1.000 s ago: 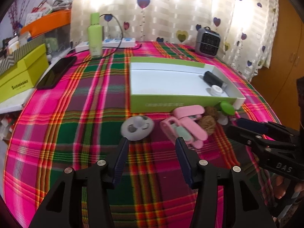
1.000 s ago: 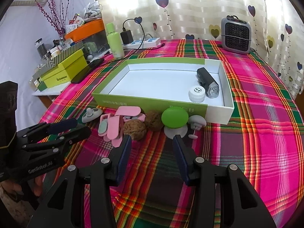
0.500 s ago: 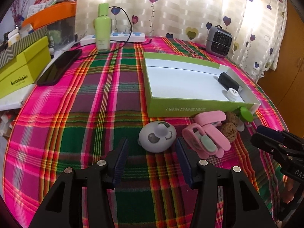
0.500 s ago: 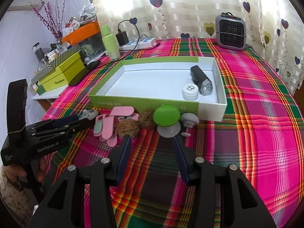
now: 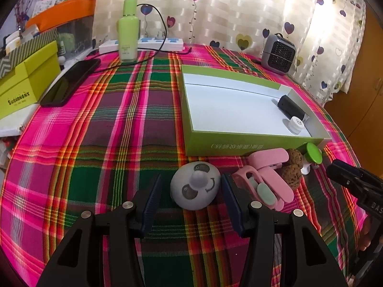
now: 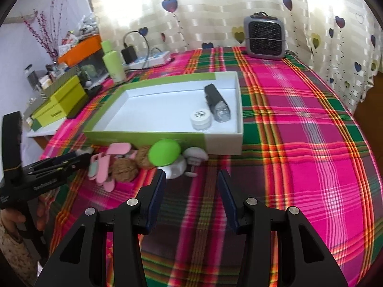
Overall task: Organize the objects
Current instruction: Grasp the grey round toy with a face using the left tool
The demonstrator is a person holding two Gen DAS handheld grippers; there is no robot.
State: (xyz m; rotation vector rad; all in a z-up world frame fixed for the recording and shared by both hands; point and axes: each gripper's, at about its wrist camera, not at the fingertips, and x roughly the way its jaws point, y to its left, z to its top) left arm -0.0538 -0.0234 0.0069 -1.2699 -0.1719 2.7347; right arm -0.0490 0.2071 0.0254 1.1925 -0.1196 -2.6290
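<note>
Sitting squarely between your left gripper's (image 5: pixel 191 191) spread jaws, the grey panda-face disc (image 5: pixel 195 185) lies on the desk just near of the green box (image 5: pixel 239 143). Your right gripper (image 6: pixel 191 186), jaws also spread and empty, hangs farther right, so the left is nearer.

Left tool (image 5: pixel 191 186) and right tool (image 6: pixel 191 179) both spread.

White stand (image 6: pixel 176 168) half behind green disc (image 6: pixel 164 152); carton lettering (image 5: pixel 233 146) illegible
</note>
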